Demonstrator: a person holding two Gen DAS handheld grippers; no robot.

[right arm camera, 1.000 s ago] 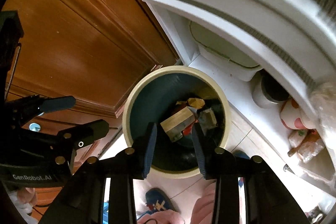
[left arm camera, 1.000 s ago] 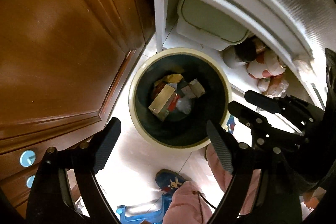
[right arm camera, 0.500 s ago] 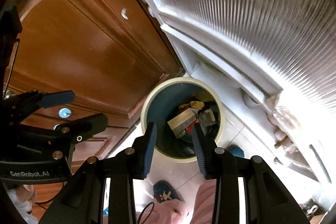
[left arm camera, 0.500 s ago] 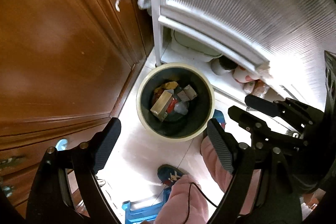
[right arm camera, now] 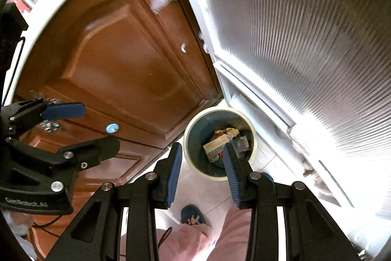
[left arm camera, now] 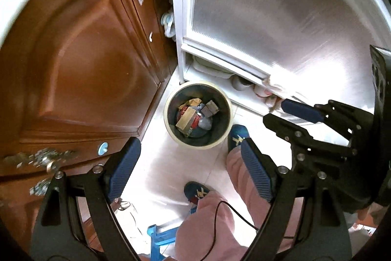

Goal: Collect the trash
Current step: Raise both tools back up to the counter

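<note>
A round dark trash bin with a cream rim [left arm camera: 171, 129] stands on the pale floor far below, also in the right wrist view [right arm camera: 254, 138]. Inside lie several pieces of trash: a tan box [left arm camera: 185, 119], red and grey wrappers and crumpled paper. My left gripper [left arm camera: 190, 153] is open and empty, high above the bin. My right gripper [right arm camera: 202, 155] is open and empty too, also high above the bin; it shows in the left wrist view at right [left arm camera: 283, 111].
A brown wooden cabinet door [left arm camera: 85, 70] fills the left. A white ribbed sliding door [left arm camera: 268, 16] stands at the right, with containers [left arm camera: 239, 83] under it. The person's pink trousers and blue slippers [left arm camera: 195, 192] are beside the bin. A blue stool [left arm camera: 161, 243] is below.
Both grippers have risen well away from the bin, which now looks much smaller. Both stay open and empty.
</note>
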